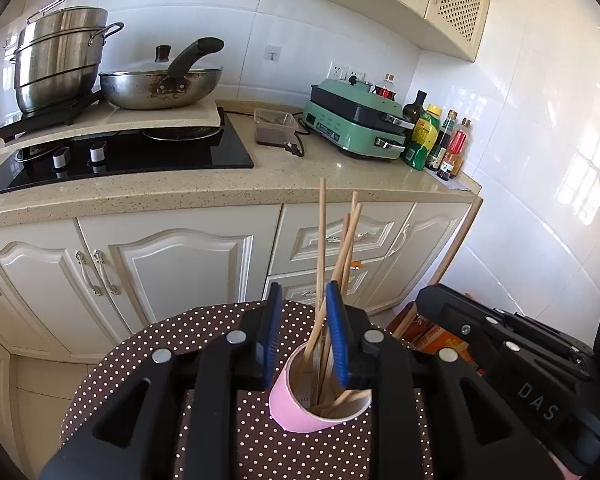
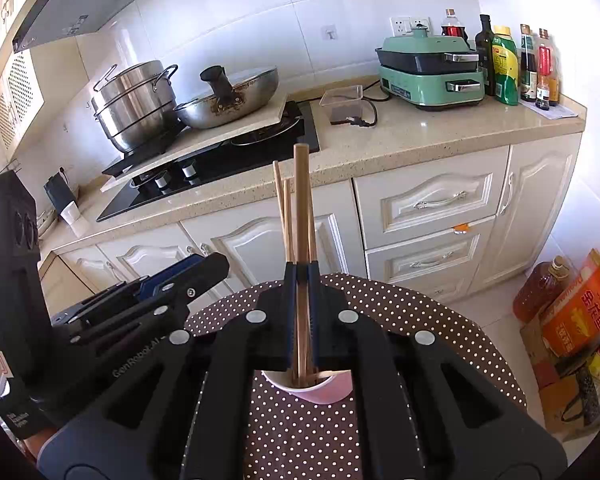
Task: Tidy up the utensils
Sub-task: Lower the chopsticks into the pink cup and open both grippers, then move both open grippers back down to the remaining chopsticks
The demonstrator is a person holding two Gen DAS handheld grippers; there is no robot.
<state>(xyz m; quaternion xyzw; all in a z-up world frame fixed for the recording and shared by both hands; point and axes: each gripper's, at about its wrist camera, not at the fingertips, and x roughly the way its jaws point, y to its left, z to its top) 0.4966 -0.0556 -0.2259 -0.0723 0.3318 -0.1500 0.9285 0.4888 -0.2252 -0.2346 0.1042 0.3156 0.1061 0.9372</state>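
Right wrist view: right gripper (image 2: pixel 301 312) clamped on a wooden chopstick (image 2: pixel 301 208) standing upright in the pink cup (image 2: pixel 320 390) at 6 o'clock on the polka-dot desk (image 2: pixel 440 320). Left wrist view: left gripper (image 1: pixel 304 336) spread apart, straddling the cup's rim, chopsticks leaning between toward 12 o'clock.
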